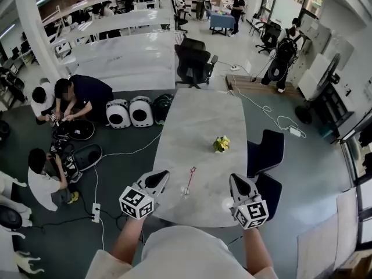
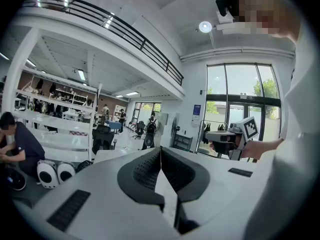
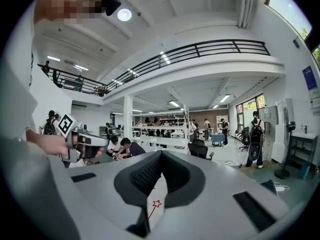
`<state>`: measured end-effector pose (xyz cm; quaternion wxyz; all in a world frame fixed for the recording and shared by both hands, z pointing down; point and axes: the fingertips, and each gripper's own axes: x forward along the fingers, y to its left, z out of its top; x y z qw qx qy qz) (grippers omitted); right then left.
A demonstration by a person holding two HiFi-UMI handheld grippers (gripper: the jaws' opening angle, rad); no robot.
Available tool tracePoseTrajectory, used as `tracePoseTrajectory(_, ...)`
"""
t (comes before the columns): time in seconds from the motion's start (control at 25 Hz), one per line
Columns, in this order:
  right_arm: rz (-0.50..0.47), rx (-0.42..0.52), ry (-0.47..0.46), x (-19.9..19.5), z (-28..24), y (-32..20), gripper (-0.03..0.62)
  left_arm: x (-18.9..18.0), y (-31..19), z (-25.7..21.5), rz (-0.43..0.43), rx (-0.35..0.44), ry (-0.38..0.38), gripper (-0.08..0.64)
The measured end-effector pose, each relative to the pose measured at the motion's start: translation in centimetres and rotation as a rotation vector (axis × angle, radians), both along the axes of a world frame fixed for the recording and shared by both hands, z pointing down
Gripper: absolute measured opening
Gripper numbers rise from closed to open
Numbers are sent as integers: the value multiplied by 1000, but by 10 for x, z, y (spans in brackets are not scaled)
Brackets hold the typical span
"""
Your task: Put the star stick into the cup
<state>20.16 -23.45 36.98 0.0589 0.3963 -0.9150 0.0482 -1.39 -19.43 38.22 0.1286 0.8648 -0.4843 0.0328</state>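
Star stick [image 1: 190,180] is leaning on the grey table [image 1: 197,115], close to the near edge. Its red star is pointing up and its lower end is meeting a small clear cup [image 1: 185,192]. Whether the stick is sitting inside the cup cannot be told from the head view.

You are holding the left gripper [image 1: 164,175] just left of the stick and the right gripper [image 1: 233,178] farther off on its right. Both are hovering over the table's near edge, apart from the stick and the cup.

In the left gripper view, the jaws are pressing together at the tips with nothing between them. In the right gripper view, the jaws are likewise meeting at the tips and pinching nothing. The star is showing through the gap below the tips, out on the table beyond the jaws and not in their grasp.

A yellow flower bunch [image 1: 221,143] is sitting farther up the table, well apart from the stick. People are crouching on the floor left of the table.
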Motion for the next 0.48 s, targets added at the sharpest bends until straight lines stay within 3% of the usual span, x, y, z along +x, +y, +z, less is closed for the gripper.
tracePoseTrajectory(0.48,-28,57,34,-8,-7,18,5,-1,11,5,-13,-4,10,21)
